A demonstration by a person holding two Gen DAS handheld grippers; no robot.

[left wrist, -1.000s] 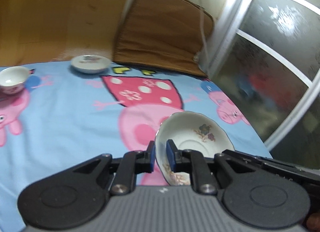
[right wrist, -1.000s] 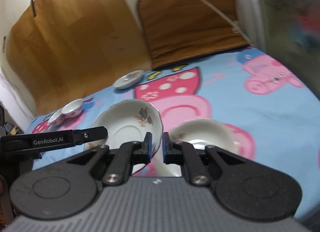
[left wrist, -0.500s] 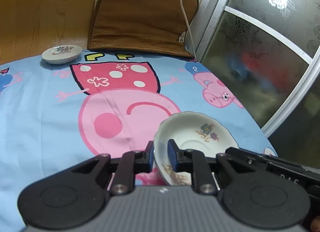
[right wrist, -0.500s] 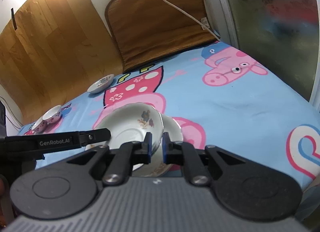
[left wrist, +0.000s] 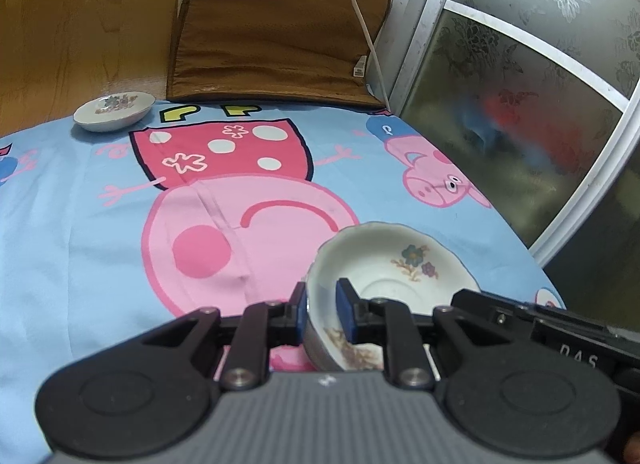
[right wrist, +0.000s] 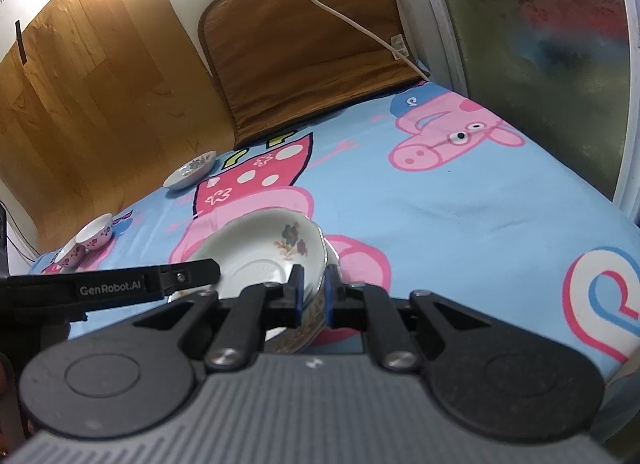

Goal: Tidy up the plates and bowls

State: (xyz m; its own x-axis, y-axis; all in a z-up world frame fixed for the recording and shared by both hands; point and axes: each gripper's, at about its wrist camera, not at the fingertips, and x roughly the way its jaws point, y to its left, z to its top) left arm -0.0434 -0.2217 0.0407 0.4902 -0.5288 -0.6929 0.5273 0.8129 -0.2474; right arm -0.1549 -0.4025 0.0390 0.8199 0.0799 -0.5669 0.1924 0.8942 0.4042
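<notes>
A white floral bowl (left wrist: 396, 264) is gripped on its left rim by my left gripper (left wrist: 322, 310), which is shut on it. The same bowl (right wrist: 264, 248) shows in the right wrist view, where my right gripper (right wrist: 311, 294) is shut on its right rim. A second dish edge (right wrist: 334, 260) shows just under and behind it. A small floral plate (left wrist: 114, 108) lies far back left on the bed, also in the right wrist view (right wrist: 191, 174). Two small bowls (right wrist: 86, 242) sit at the far left.
The blue cartoon bedsheet (left wrist: 80, 224) covers the bed. A brown mat (left wrist: 276, 32) leans on the back wall with a white cable (left wrist: 360, 20) over it. A frosted glass sliding door (left wrist: 540, 104) runs along the right bed edge.
Both grippers carried the floral bowl toward the right side of the bed and lowered it. The second dish, plainly visible beside it a second ago, now sits mostly hidden beneath it.
</notes>
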